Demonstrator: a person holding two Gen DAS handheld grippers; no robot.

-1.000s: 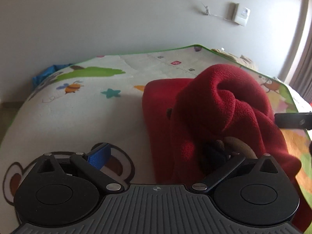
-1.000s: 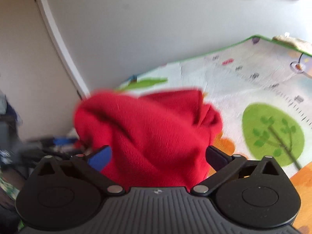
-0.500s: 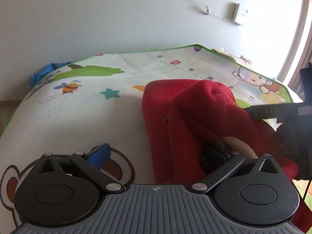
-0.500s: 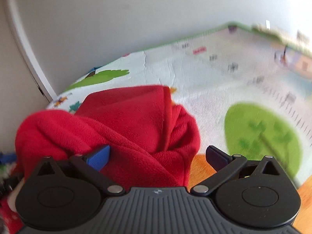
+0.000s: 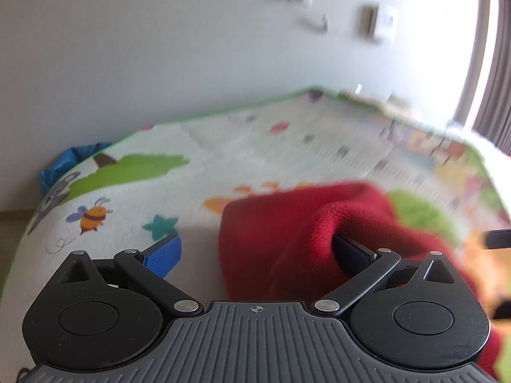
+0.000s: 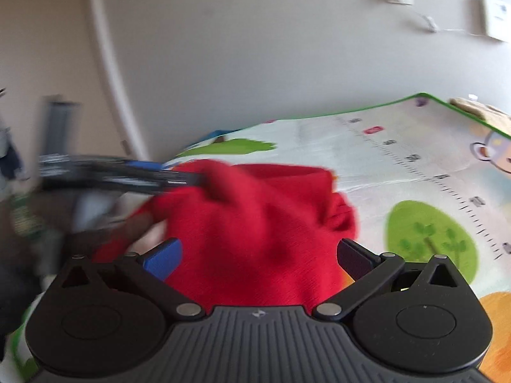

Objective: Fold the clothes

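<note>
A red fleece garment [image 5: 287, 233] lies bunched on the cartoon play mat [image 5: 223, 146]. My left gripper [image 5: 255, 252] is open, its blue-padded finger [image 5: 163, 252] over bare mat and its dark finger [image 5: 351, 252] tucked under a fold of the fleece. In the right wrist view the same red garment [image 6: 255, 223] fills the gap of my open right gripper [image 6: 258, 257], and neither pad presses it. The left gripper [image 6: 121, 175] shows there as a blurred black bar touching the garment's left top. A dark piece of the right gripper [image 5: 498, 239] shows at the right edge.
The play mat [image 6: 415, 159] reaches back to a grey wall with sockets [image 6: 491, 16]. A blue bundle [image 5: 70, 166] sits off the mat's far left corner, a beige item [image 6: 472, 108] at its far right corner. A curtain [image 5: 498, 63] hangs at right.
The raised mound of fleece has sunk lower and flatter. My left gripper has shifted, now blurred, and crosses into the right wrist view. Both grippers stayed open.
</note>
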